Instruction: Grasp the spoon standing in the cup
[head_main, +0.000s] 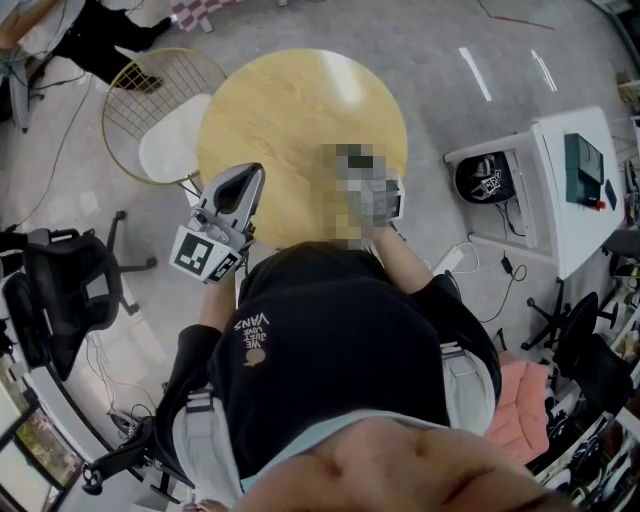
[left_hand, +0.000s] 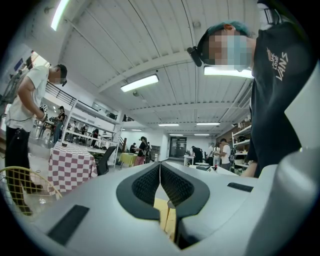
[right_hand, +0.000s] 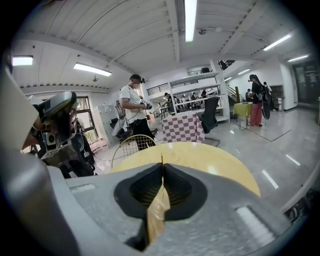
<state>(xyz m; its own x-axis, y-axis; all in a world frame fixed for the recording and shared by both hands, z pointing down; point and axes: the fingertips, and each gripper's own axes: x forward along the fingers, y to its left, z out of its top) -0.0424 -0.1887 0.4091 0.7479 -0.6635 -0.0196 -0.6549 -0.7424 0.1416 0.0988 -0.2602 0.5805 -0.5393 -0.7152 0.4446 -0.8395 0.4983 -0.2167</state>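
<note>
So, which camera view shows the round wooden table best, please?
Head view: the round wooden table lies nearly whole from above. The right gripper view shows its top beyond the jaws; the left gripper view only a yellow sliver between its jaws.

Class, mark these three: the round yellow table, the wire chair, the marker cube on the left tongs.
round yellow table (head_main: 300, 110): head view, bare tabletop.
wire chair (head_main: 173, 150): head view, white seat pad.
marker cube (head_main: 200, 253): head view, its upward marker face.

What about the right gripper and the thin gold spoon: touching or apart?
Touching: the right gripper view shows the right gripper shut on the spoon.
</note>
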